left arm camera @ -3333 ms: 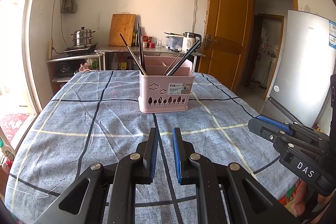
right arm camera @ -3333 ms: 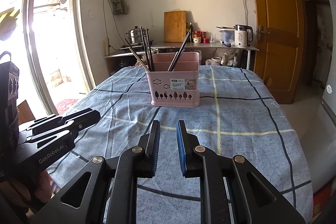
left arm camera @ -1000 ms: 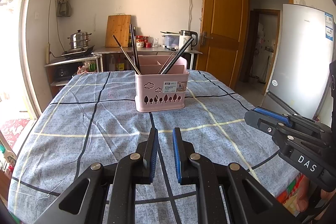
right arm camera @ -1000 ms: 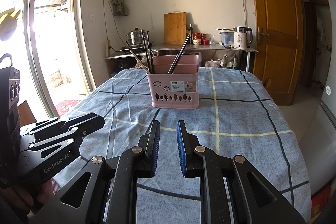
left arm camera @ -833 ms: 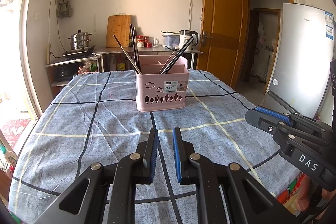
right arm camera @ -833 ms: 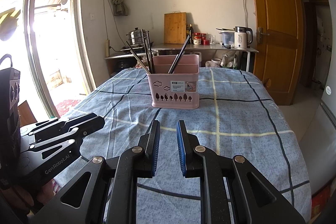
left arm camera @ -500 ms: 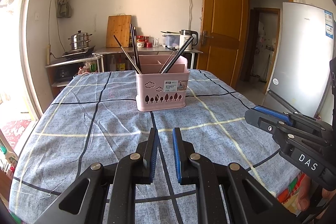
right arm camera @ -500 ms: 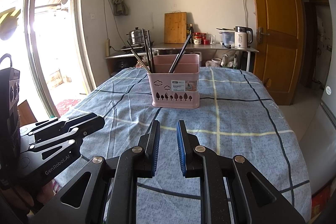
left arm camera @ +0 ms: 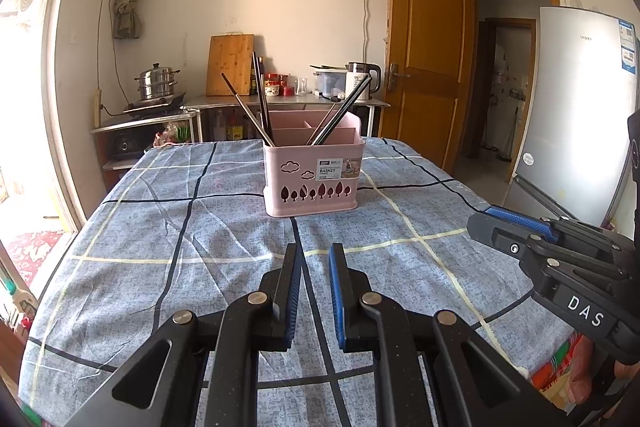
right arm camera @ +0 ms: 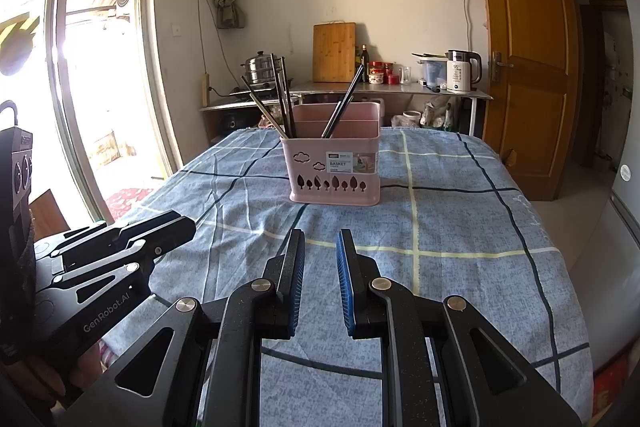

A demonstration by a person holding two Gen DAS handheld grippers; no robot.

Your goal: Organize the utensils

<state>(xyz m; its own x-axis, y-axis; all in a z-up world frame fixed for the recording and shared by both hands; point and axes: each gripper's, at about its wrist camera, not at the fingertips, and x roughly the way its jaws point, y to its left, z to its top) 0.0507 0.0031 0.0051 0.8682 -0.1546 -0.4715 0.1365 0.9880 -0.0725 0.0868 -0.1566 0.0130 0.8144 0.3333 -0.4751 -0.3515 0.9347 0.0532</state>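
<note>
A pink utensil basket (left arm camera: pixel 314 183) (right arm camera: pixel 334 171) stands upright on the blue checked tablecloth (left arm camera: pixel 180 227) near the table's middle. Several dark chopsticks (left arm camera: pixel 260 95) (right arm camera: pixel 344 103) lean in its compartments, some at the left, some toward the middle. My left gripper (left arm camera: pixel 314 255) hovers over the cloth in front of the basket, its blue pads a narrow gap apart with nothing between them. My right gripper (right arm camera: pixel 320 247) hangs the same way, open and empty. Each gripper shows from the side in the other's view: the right gripper (left arm camera: pixel 480 225) and the left gripper (right arm camera: pixel 184 227).
Behind the table a counter holds a wooden cutting board (left arm camera: pixel 230 65), a steel steamer pot (left arm camera: pixel 156 87) and a kettle (left arm camera: pixel 362 79). A wooden door (left arm camera: pixel 428 67) and a silver fridge (left arm camera: pixel 576 115) stand on the right. A bright glass door (right arm camera: pixel 92 67) is on the left.
The left wrist view has shifted slightly since the earliest frames. Over the last second both grippers hold still with the same gap.
</note>
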